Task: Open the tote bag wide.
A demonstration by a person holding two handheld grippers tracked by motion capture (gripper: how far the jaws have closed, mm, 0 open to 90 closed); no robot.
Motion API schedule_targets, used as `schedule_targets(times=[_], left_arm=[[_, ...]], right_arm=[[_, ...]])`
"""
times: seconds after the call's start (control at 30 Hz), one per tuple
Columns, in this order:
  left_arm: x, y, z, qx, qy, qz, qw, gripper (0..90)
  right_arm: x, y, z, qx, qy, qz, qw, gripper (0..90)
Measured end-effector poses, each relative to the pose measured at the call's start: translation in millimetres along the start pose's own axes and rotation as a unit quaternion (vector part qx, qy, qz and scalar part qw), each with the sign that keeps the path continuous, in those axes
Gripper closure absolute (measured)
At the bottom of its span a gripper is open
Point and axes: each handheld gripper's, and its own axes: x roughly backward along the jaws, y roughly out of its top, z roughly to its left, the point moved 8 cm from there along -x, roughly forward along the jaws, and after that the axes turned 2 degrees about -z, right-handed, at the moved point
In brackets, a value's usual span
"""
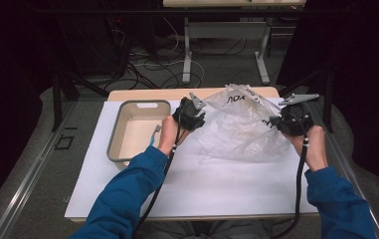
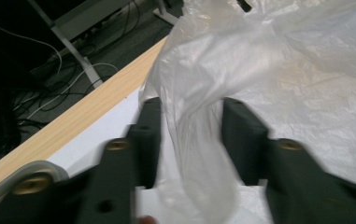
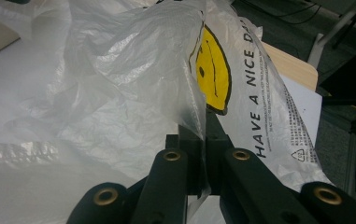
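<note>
A crumpled clear plastic bag (image 1: 241, 124) lies on the white mat, printed with a yellow smiley face (image 3: 213, 70) and black lettering. My left gripper (image 1: 197, 112) is at the bag's left edge. In the left gripper view its jaws (image 2: 192, 135) stand apart, and a fold of the bag (image 2: 259, 60) runs loosely between them without being pressed. My right gripper (image 1: 276, 122) is at the bag's right side. In the right gripper view its jaws (image 3: 202, 135) are pinched together on a thin edge of the bag (image 3: 119, 84) just below the smiley.
A grey-rimmed beige tray (image 1: 115, 137) sits on the mat left of the left hand, with a small thin object (image 1: 154, 133) inside. The white mat (image 1: 202, 184) covers the wooden table (image 2: 73, 121). Beyond the far edge are table legs and cables on the floor.
</note>
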Motion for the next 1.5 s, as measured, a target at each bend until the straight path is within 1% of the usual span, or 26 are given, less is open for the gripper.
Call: schedule_targets(times=[0.03,0.07,0.1,0.13,0.17,0.2,0.23,0.27,0.4,0.47,0.5,0.53,0.57,0.63,0.7,0.83,0.87,0.9,0.93,0.97,1.07,1.2,1.33,1.37,1.4,1.5], left_arm=[[-2.2,0.3,-2.4,0.002,0.000,-0.003,1.0000,72.1],[-2.2,0.4,-3.4,0.002,-0.003,0.000,1.0000,79.4],[-3.0,1.8,-3.5,-0.002,-0.004,-0.006,1.0000,86.0],[-2.7,2.7,-5.1,0.007,-0.007,-0.008,0.9999,88.7],[-2.4,4.6,-5.4,0.003,-0.008,-0.015,0.9999,89.3],[-1.3,5.4,-7.1,0.006,-0.011,-0.017,0.9998,89.6],[0.0,6.7,-6.8,0.002,-0.011,-0.021,0.9997,89.7],[1.2,7.4,-7.8,0.007,-0.013,-0.023,0.9996,89.8],[5.5,11.5,-5.2,0.011,-0.016,-0.034,0.9993,89.9],[7.1,12.9,-4.9,0.014,-0.017,-0.036,0.9991,89.9],[7.4,13.6,-4.6,0.012,-0.017,-0.038,0.9990,89.8],[8.0,14.2,-5.0,0.011,-0.018,-0.039,0.9990,89.8],[8.5,14.6,-5.7,0.009,-0.019,-0.039,0.9990,89.8],[8.9,15.0,-7.4,0.011,-0.020,-0.040,0.9989,89.8],[8.9,15.6,-8.0,0.011,-0.021,-0.041,0.9989,89.8],[8.2,16.6,-6.6,0.008,-0.019,-0.045,0.9988,89.8],[7.9,16.7,-6.3,0.010,-0.018,-0.047,0.9987,89.7],[7.7,16.7,-5.4,0.009,-0.018,-0.047,0.9987,89.7],[7.7,16.5,-4.3,0.008,-0.016,-0.046,0.9988,89.6],[7.1,16.5,-4.0,0.013,-0.015,-0.049,0.9986,89.6],[6.5,16.3,-2.1,0.015,-0.010,-0.048,0.9987,89.4],[4.7,17.0,-1.8,0.017,-0.004,-0.053,0.9985,89.3],[4.6,17.9,-3.4,0.020,-0.002,-0.056,0.9982,89.3],[4.9,18.3,-3.7,0.018,-0.001,-0.056,0.9982,89.3],[5.0,19.1,-3.6,0.016,0.000,-0.059,0.9981,89.3],[6.4,20.4,-4.6,0.010,0.006,-0.062,0.9980,89.4]], right_arm=[[-0.6,-0.2,0.3,0.000,0.000,0.001,1.0000,90.0],[-2.0,-0.8,1.4,-0.003,0.002,0.003,1.0000,90.0],[-2.2,-1.2,1.6,-0.001,0.004,0.003,1.0000,90.0],[-3.2,-1.8,1.2,0.003,0.002,0.004,1.0000,90.0],[-3.4,-2.8,1.5,0.001,0.004,0.005,1.0000,90.0],[-4.0,-3.9,1.2,0.001,0.005,0.007,1.0000,90.0],[-4.4,-4.8,0.5,0.002,0.004,0.006,1.0000,90.0],[-5.3,-6.2,-0.2,0.000,0.001,0.008,1.0000,87.6],[-9.5,-10.4,0.0,0.001,0.007,0.014,0.9999,70.2],[-13.8,-12.3,2.2,0.013,0.008,0.025,0.9996,57.9],[-16.3,-12.0,4.3,0.021,0.007,0.028,0.9994,54.4],[-17.4,-11.6,5.6,0.031,0.009,0.031,0.9990,51.5],[-19.8,-10.6,8.5,0.034,0.009,0.033,0.9989,48.6],[-22.7,-7.1,11.7,0.053,0.002,0.033,0.9981,46.8],[-26.4,-4.8,17.4,0.062,0.011,0.037,0.9973,51.5],[-31.3,-1.0,21.4,0.081,0.019,0.039,0.9958,82.0],[-32.6,-0.6,21.7,0.078,0.018,0.038,0.9961,87.9],[-32.6,0.6,19.6,0.080,0.014,0.037,0.9961,90.0],[-32.6,1.5,18.5,0.073,0.013,0.038,0.9966,90.0],[-31.4,3.7,15.9,0.073,0.007,0.036,0.9966,90.0],[-23.4,14.4,13.1,0.067,-0.003,0.019,0.9976,90.0],[-7.2,31.9,7.9,0.066,-0.018,-0.006,0.9976,90.0],[7.6,45.6,2.9,0.065,-0.026,-0.022,0.9973,90.0],[10.5,47.7,1.7,0.065,-0.026,-0.026,0.9972,90.0],[12.0,48.9,0.4,0.066,-0.032,-0.026,0.9970,90.0],[16.7,52.0,-1.8,0.064,-0.032,-0.034,0.9968,90.0]])
